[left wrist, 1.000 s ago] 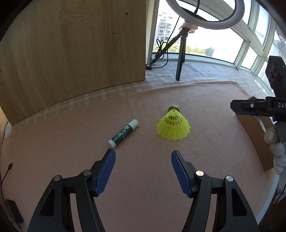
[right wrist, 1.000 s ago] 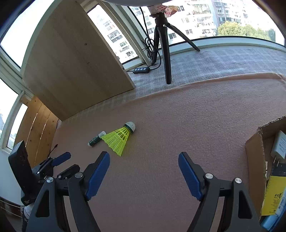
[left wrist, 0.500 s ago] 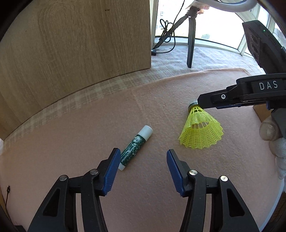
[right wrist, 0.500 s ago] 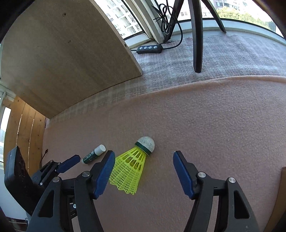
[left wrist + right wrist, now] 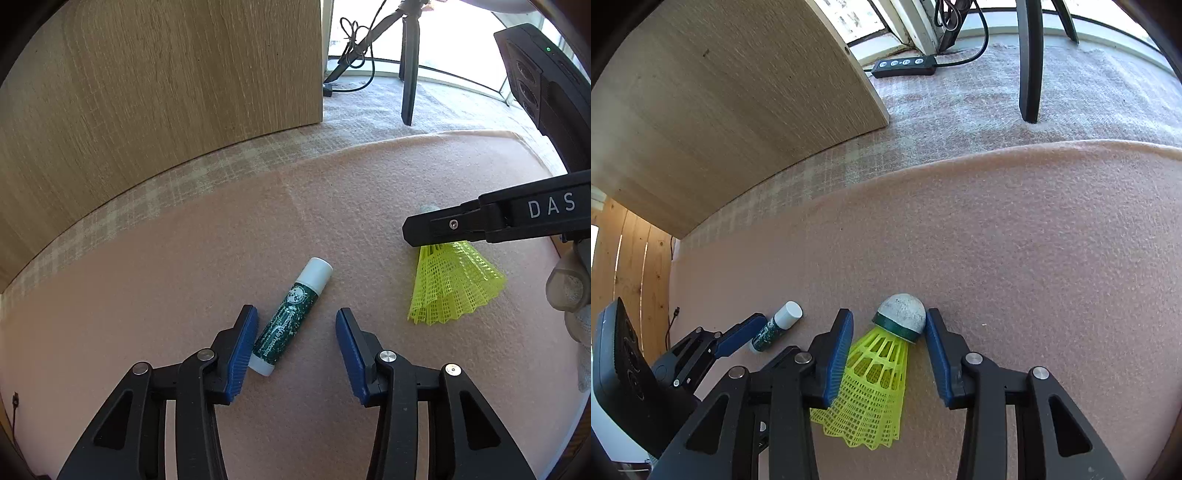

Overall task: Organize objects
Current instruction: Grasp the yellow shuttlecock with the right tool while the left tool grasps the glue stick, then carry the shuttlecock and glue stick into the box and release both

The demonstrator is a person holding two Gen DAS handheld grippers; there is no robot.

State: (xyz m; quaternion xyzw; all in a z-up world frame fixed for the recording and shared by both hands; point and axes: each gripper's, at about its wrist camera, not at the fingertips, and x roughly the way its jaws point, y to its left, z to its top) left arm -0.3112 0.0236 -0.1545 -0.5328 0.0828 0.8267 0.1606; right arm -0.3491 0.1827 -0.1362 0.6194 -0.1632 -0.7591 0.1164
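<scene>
A green lip balm tube (image 5: 291,317) with a white cap lies on the pink felt mat (image 5: 184,280). My left gripper (image 5: 295,317) straddles the tube's lower end. Its jaws are closing; the tube lies close to the left pad and clear of the right one. A yellow shuttlecock (image 5: 879,376) lies between the closing jaws of my right gripper (image 5: 889,323). Its cork sits against the right pad, with a gap to the left pad. In the left wrist view a black finger (image 5: 443,229) of the right gripper hides the cork, and only the yellow skirt (image 5: 454,284) shows.
A wooden panel (image 5: 159,81) stands behind the mat on checked carpet. A tripod leg (image 5: 1030,62) and a cabled controller (image 5: 905,66) sit near the window. A gloved hand (image 5: 569,291) is at the right edge.
Both grippers have come down and forward to the mat while their jaws narrowed. The left now frames the lip balm and the right frames the shuttlecock.
</scene>
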